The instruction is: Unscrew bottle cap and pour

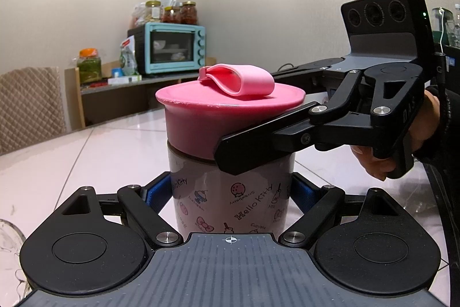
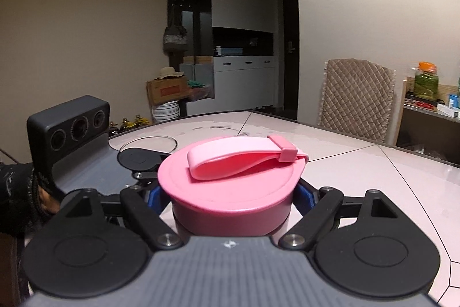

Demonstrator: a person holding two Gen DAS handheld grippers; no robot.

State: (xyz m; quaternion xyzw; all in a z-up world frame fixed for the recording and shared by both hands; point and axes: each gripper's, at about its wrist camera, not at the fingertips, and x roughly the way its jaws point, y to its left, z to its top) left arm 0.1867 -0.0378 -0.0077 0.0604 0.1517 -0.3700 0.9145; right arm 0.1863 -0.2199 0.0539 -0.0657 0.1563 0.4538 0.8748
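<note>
The right tool (image 1: 230, 154) is closed on the pink cap (image 1: 230, 102), one black finger lying across the cap's side wall just above the seam with the body, while the left tool (image 1: 231, 192) is clamped lower down, its blue pads (image 1: 156, 194) pressed on either side of the bottle (image 1: 230, 192), which stands upright on the pale tiled table (image 1: 100, 151). The step in hand looks like the unscrewing, and it would go best if the left tool keeps the body from spinning or tipping while the right one turns about the bottle's upright axis without pulling sideways; a grip set squarely on the cap wall, clear of the folded pink strap (image 1: 238, 79) on top, should slip least. Printed on the bottle's pale wrap are "Hello Kitty", "Icecream", "Cupcake" and a word reading like "Muqmens", among small cartoon drawings. The right tool's black handle carries raised letters that may read "DAS", though they are too faint to be sure.
</note>
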